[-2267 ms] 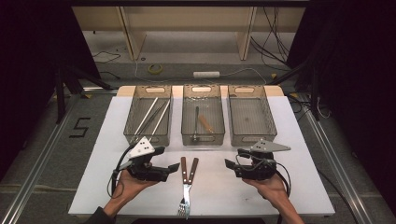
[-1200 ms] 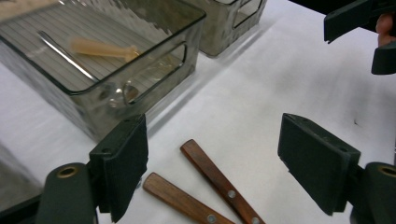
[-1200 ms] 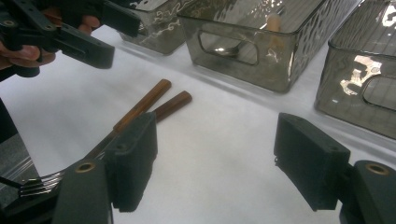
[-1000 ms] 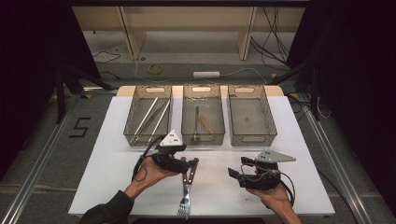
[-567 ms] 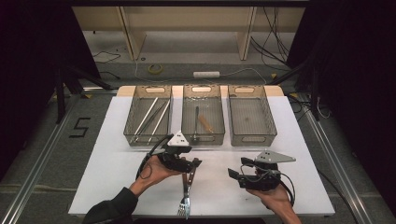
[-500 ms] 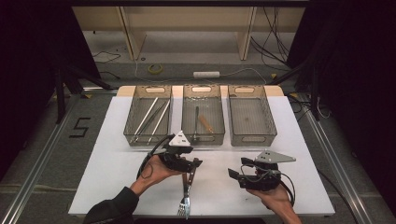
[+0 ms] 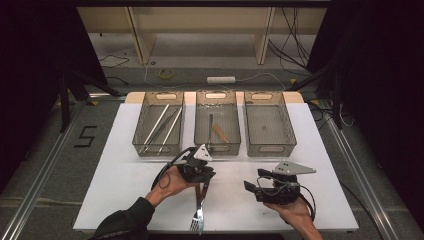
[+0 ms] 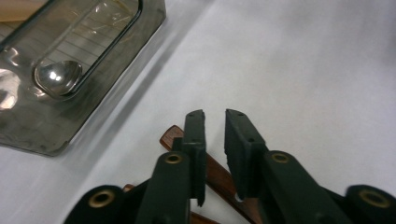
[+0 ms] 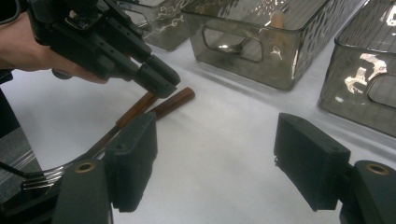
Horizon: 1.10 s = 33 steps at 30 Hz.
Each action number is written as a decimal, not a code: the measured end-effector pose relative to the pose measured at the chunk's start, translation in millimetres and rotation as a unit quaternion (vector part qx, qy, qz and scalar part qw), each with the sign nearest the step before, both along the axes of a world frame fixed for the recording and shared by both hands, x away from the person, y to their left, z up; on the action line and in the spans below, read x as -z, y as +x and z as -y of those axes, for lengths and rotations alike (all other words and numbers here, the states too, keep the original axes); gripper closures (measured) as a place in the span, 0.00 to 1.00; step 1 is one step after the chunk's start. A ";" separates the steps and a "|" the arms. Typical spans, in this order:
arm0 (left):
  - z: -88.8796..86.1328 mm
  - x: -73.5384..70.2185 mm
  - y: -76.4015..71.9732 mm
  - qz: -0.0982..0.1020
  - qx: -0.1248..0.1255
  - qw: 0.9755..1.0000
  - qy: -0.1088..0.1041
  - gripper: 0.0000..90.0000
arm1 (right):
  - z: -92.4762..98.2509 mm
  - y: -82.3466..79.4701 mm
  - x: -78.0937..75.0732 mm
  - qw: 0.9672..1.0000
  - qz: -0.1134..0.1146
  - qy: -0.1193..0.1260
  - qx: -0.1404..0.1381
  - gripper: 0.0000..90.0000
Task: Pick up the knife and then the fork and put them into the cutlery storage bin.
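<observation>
My left gripper [image 8: 215,114] had just been closing, and its jaws stood at a narrow gap with the wooden handle [image 8: 219,175] between them, the pads apparently pressing on it, low on the white table [image 7: 125,175] in front of the middle tray [image 7: 217,146]. The second handle [image 9: 173,101] lay touching it, so I judged the jaws might drag or pinch both. The handle also crossed the jaws at a slant and might swivel on lifting. The fork tines [image 7: 198,223] sat near the table's front edge, leaving little room there. My right gripper [image 9: 217,135] hung wide open and empty, well apart, with bare table between.
</observation>
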<state>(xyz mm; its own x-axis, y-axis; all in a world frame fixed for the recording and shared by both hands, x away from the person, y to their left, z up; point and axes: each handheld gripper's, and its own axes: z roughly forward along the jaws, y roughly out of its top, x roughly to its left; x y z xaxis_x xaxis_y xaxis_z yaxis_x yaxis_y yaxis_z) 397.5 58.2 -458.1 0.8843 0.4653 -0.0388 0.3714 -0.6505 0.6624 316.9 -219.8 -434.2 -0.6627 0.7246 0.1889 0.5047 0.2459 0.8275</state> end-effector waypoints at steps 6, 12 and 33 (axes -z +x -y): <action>6.4 8.7 1.7 -0.004 0.019 1.000 0.021 0.96 | -0.8 -0.4 -0.2 1.000 0.000 -0.001 -0.001 0.35; 6.8 14.2 2.9 -0.008 0.023 0.999 0.036 0.98 | -3.3 -0.9 -0.1 1.000 0.000 -0.006 -0.006 0.35; -31.0 11.6 -2.2 -0.037 0.003 0.996 0.085 0.98 | -5.8 -2.3 -0.8 1.000 0.003 -0.013 -0.010 0.35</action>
